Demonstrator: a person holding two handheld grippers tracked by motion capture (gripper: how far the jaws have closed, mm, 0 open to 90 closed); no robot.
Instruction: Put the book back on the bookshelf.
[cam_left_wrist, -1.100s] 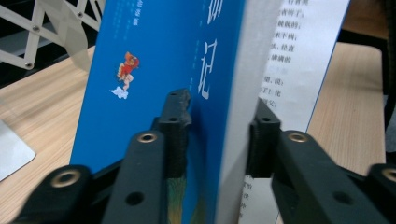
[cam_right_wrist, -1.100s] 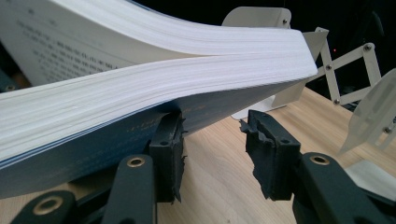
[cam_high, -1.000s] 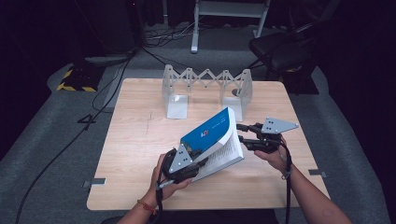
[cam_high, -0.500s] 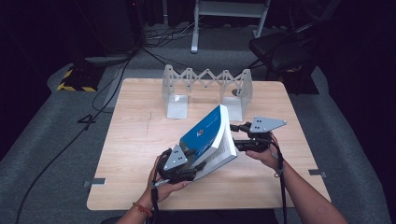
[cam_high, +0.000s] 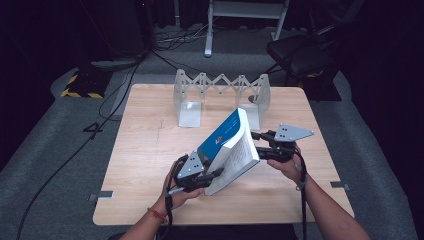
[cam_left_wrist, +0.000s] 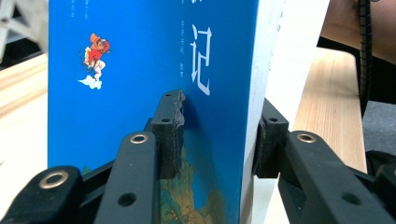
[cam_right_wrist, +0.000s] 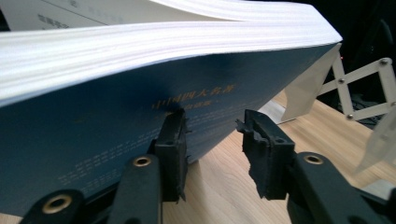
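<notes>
A thick book (cam_high: 227, 145) with a blue cover stands tilted on the wooden table (cam_high: 145, 150), cover facing up and left, page block facing right. My left gripper (cam_high: 216, 172) is shut on the book's near lower end. In the left gripper view one jaw presses the blue cover (cam_left_wrist: 140, 70) and the other the far side, so the left gripper (cam_left_wrist: 217, 130) clamps the book's full thickness. My right gripper (cam_high: 256, 145) is at the book's right side. In the right gripper view the right gripper (cam_right_wrist: 212, 126) is open under the back cover (cam_right_wrist: 116, 116), its left jaw touching it.
A metal accordion-style book rack (cam_high: 220, 87) with upright end plates stands at the back of the table, just beyond the book. A dark chair (cam_high: 300, 55) and floor cables (cam_high: 125, 65) lie past the table's far edge. Bare wood spans the table's left half.
The book has tipped up slightly steeper, its top edge rising. My right gripper shifted in toward the book's right side, then eased back a little. The left gripper keeps its hold.
</notes>
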